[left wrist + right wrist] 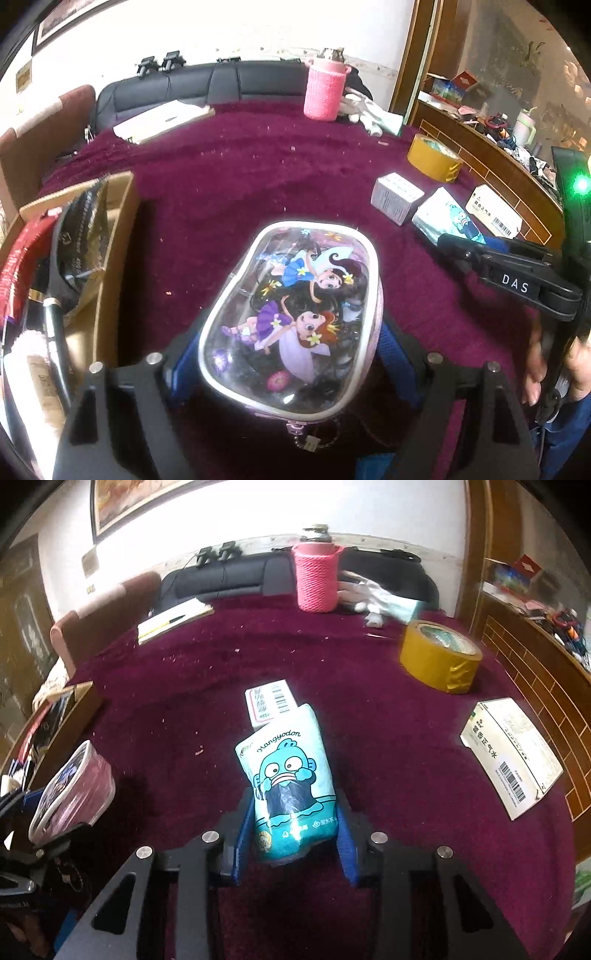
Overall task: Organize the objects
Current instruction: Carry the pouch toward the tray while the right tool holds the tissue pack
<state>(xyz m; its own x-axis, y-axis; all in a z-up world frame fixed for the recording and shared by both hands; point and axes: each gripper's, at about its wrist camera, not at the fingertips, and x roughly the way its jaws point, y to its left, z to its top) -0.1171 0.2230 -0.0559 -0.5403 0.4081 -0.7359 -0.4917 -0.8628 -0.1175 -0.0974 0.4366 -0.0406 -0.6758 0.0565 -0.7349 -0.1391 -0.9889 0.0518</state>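
Between our left gripper (291, 363), blue padded fingers (400, 354) clamp a glossy oval cartoon pouch (291, 310), presumably bound for the cardboard box (110, 236) left of it. Right of the pouch, our right gripper (293, 843) has closed on a soft crinkly teal tissue packet (286, 775) lying on the plush maroon table (369, 738).

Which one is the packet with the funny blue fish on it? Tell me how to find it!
Look at the dark red tablecloth and find the yellow tape roll near the far right. Nearer the camera, in the middle, the right hand-held gripper has its blue pads around the tissue packet, which overlaps a small white box. Its neighbours are plain boxes; only this one is soft, turquoise, with a wide-eyed cartoon fish.
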